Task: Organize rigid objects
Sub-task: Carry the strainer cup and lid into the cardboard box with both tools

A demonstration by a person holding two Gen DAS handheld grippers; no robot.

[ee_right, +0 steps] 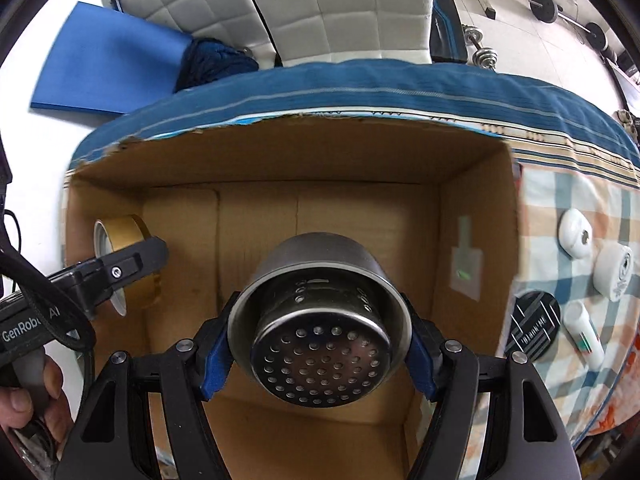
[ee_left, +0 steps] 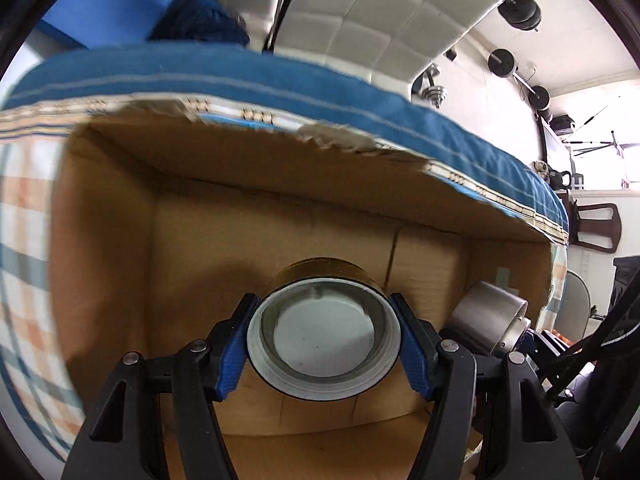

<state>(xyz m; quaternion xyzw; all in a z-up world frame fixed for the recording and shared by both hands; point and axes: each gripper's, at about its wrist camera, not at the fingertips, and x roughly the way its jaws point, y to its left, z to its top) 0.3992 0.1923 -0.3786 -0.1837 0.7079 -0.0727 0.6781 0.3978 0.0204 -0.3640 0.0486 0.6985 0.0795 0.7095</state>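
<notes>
My left gripper is shut on a roll of amber tape with a white core, held inside an open cardboard box. It also shows in the right wrist view at the box's left wall. My right gripper is shut on a round steel strainer cup with a perforated end, held over the middle of the box. The steel cup shows at the right in the left wrist view.
The box sits on a checked cloth with a blue border. To its right lie two white round pieces, a black disc and a white tube. A white padded headboard and dumbbells lie beyond.
</notes>
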